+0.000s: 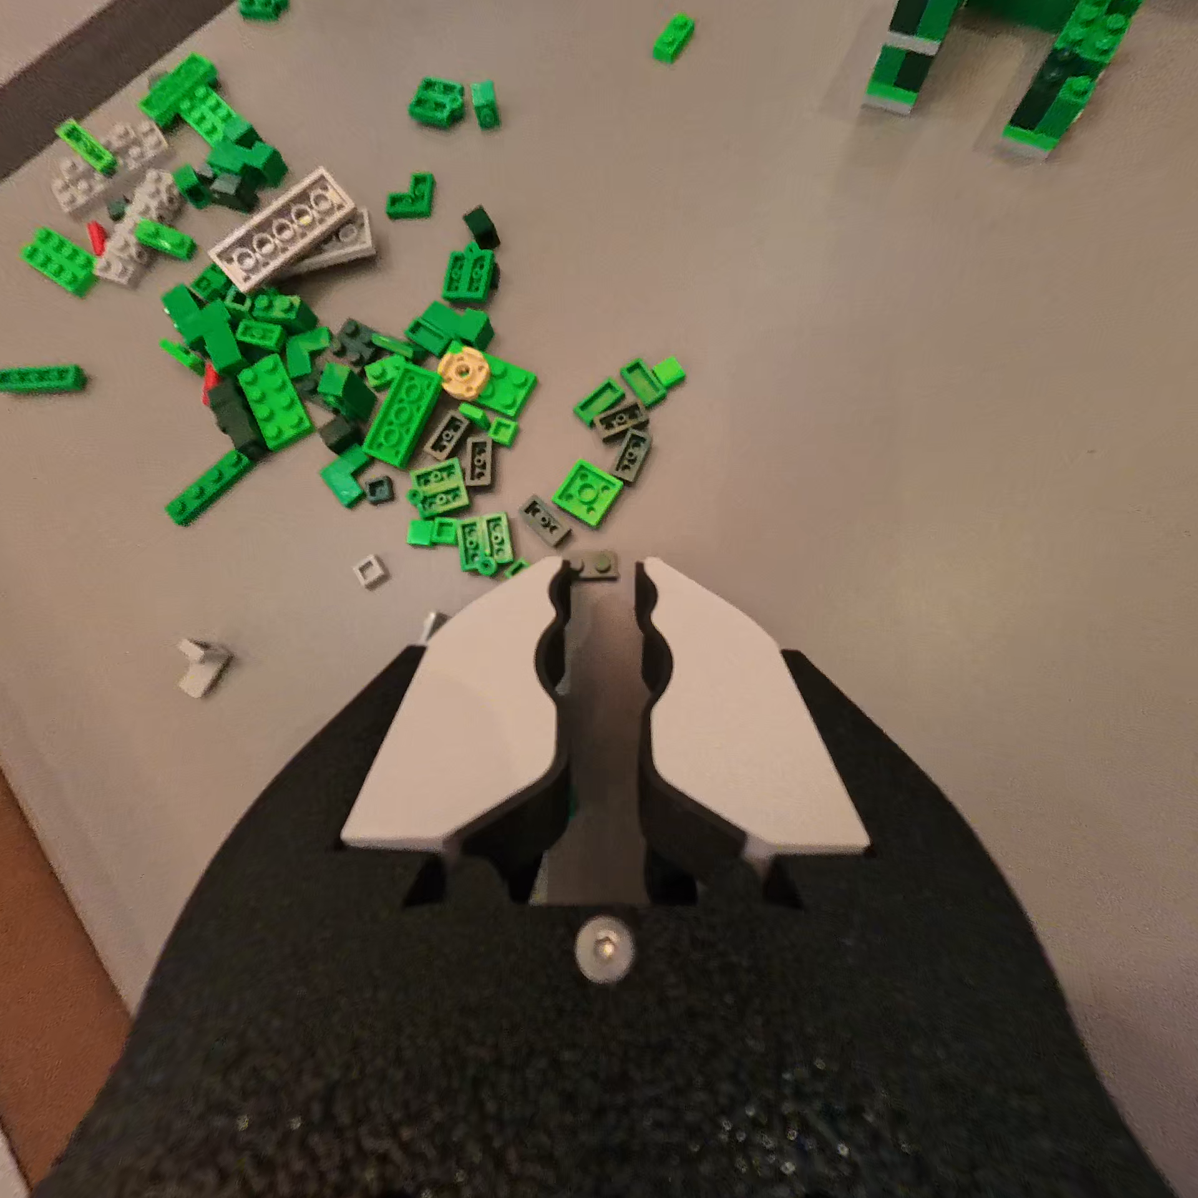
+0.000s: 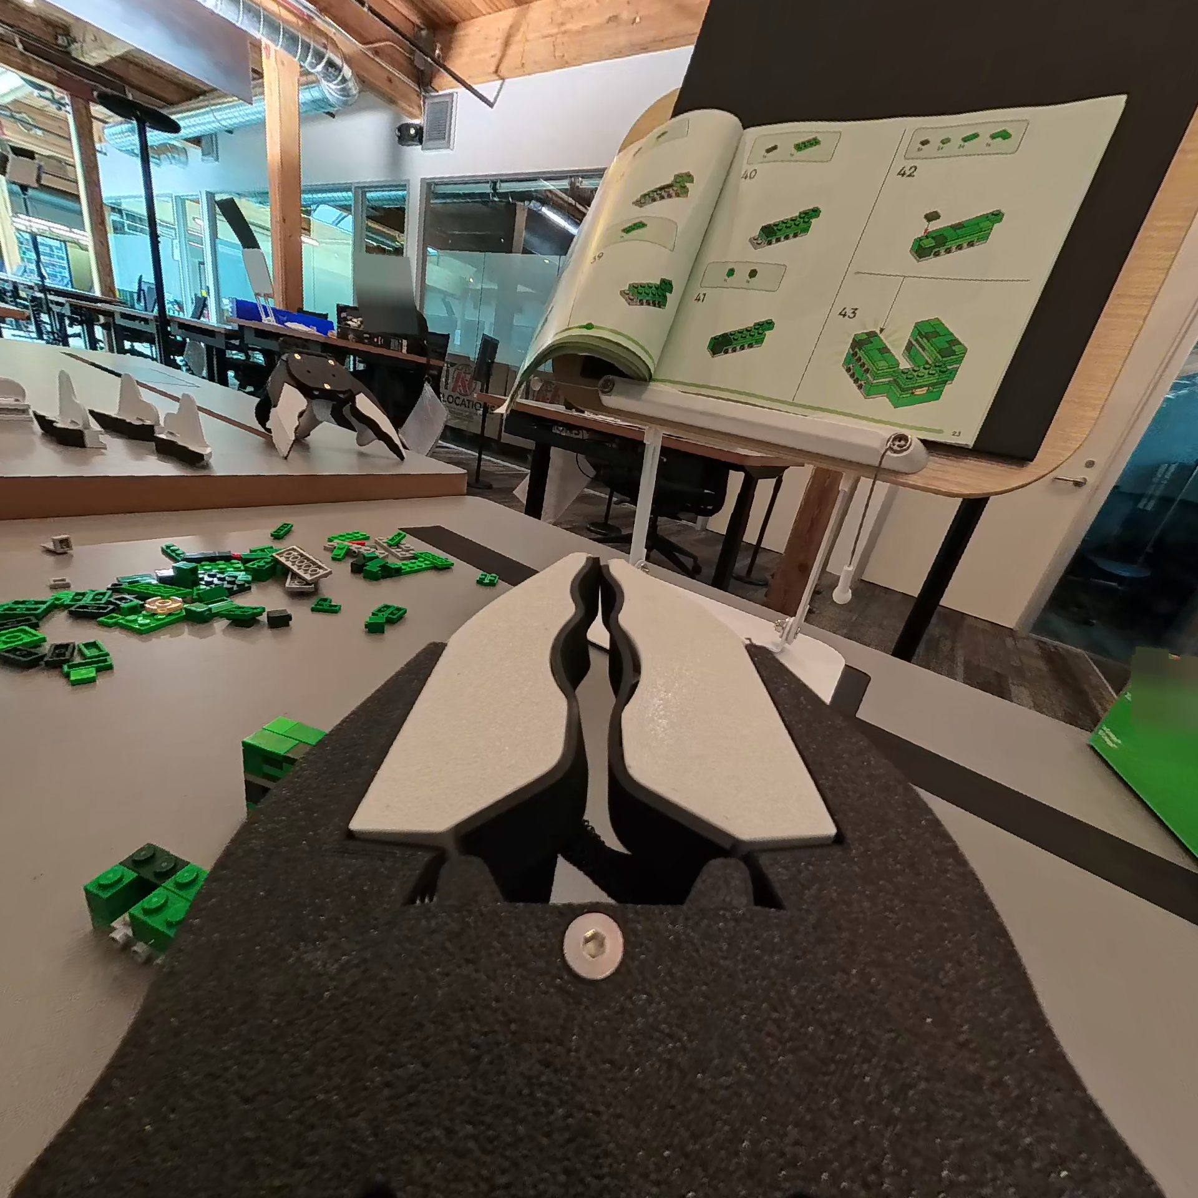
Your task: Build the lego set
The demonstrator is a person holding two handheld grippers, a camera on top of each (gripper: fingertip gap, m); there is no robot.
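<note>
part selection in hand: left tool, fingers apart, straddles a dark two-stud plate on the tabletop; right tool idles pressed together; next, pinch squarely.

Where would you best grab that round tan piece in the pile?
Grip the round tan piece by its rim, coming straight down from above. It lies flat, studs up, on a green plate, so only its edge sticks out. Bricks crowd its left; the right looks freer.
</note>
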